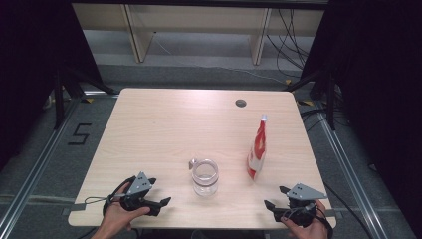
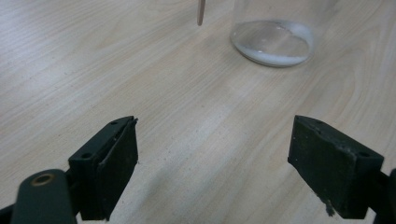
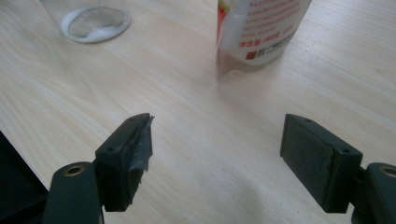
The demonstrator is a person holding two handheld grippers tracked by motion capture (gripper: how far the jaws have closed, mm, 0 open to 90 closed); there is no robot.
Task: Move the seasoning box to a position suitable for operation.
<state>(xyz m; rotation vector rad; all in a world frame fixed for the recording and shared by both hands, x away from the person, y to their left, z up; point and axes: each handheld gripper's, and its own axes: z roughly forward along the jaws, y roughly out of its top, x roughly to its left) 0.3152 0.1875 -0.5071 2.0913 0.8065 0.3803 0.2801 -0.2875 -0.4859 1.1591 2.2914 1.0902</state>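
A clear glass jar (image 1: 205,178) stands upright near the table's front middle, with a little white powder on its bottom (image 2: 272,43). A red and white standing pouch (image 1: 257,149) is to its right, upright with its top pinched; its lower part (image 3: 259,28) is white with red print. My left gripper (image 1: 160,202) rests at the front left of the table, open, nothing between its jaws, pointing toward the jar. At the front right, my right gripper (image 1: 274,197) is also open and holds nothing, facing the pouch. The jar's base (image 3: 95,23) sits up and left of that gripper's jaws.
The light wooden table (image 1: 164,129) has a round cable hole (image 1: 241,103) near its far edge. A small clear lid or tab (image 1: 192,163) lies just behind the jar. Wooden furniture legs and cables stand on the floor beyond the table.
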